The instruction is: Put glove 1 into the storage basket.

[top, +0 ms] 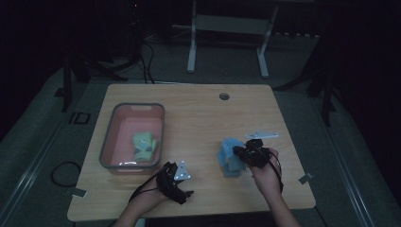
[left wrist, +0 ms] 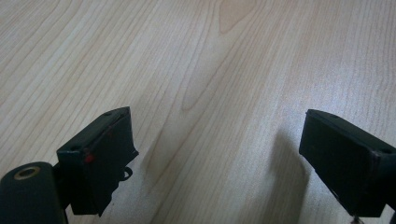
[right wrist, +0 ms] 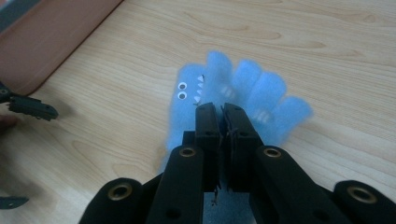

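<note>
right gripper (right wrist: 223, 109) clamped on a blue plush monster toy (right wrist: 252, 93), jaws pressed together on its fabric near the table's (top: 198, 123) near right. left gripper (left wrist: 219, 154) rests at the near edge, jaws apart with bare wood between them, nothing held. judged next move: carry the toy to the pink bin (top: 109, 137), which lies to the left of the right gripper and beyond the left one; the toy's long axis runs away from the jaws. a green plush toy (top: 143, 144) already lies in that bin. right gripper view shows the toy's googly eyes and teeth; high view shows the bin's contents instead.
</note>
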